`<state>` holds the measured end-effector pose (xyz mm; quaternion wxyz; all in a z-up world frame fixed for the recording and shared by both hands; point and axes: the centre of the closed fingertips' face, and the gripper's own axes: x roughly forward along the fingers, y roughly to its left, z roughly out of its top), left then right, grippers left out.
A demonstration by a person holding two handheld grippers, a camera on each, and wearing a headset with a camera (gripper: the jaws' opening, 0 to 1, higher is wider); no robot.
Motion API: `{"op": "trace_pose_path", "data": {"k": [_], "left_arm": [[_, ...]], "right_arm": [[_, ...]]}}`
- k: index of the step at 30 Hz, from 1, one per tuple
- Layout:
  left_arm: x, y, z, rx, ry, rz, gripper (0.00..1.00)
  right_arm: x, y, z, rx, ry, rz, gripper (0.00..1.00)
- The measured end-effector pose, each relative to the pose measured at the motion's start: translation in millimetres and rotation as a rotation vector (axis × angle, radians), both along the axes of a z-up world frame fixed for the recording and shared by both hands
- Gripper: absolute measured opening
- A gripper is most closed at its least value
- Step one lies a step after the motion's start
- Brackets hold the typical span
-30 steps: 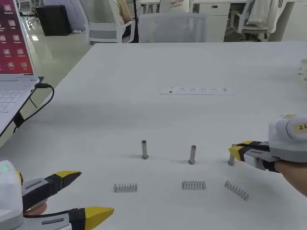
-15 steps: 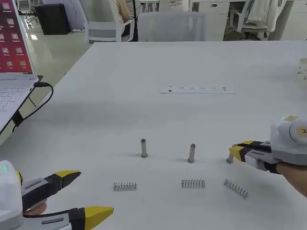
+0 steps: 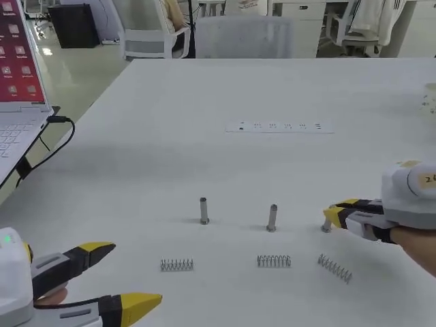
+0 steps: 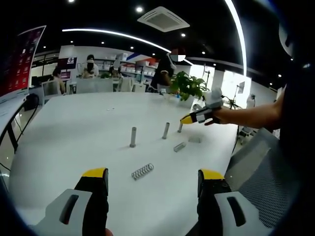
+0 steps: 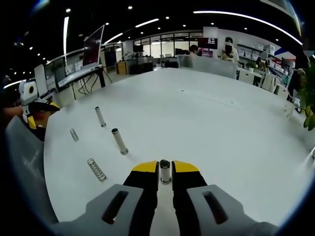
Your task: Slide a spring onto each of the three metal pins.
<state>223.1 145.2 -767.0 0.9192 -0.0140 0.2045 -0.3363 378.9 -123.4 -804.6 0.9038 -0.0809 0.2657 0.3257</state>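
Note:
Three short metal pins stand in a row on the white table: the left pin [image 3: 204, 210], the middle pin [image 3: 272, 218] and the right pin [image 3: 326, 225]. In front of each lies a spring [image 3: 177, 264] [image 3: 274, 261] [image 3: 334, 268]. My right gripper [image 3: 335, 214] reaches in from the right. In the right gripper view its yellow-tipped jaws are shut on the right pin [image 5: 164, 170], which stands upright between them. My left gripper [image 3: 126, 274] hovers open at the near left, with the nearest spring [image 4: 142, 171] and a pin [image 4: 133, 137] ahead of it.
A white power strip [image 3: 279, 127] lies flat further back on the table [image 3: 204, 136]. A laptop [image 3: 17, 75] with a black cable [image 3: 51, 146] sits at the left edge. Chairs [image 3: 245, 37] stand beyond the far edge.

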Motion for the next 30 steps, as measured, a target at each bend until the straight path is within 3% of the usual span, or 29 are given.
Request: {"op": "trace_pose_path", "data": {"k": [16, 30], "left_arm": [[1.4, -2.9, 0.3, -0.001, -0.002, -0.006, 0.70], [-0.4, -3.7, -1.7, -0.003, 0.001, -0.011, 0.70]], "right_arm": [[-5.1, -4.9, 1.2, -0.004, -0.003, -0.001, 0.12], [-32.4, -15.9, 2.9, -0.034, -0.010, 0.019, 0.12]]}}
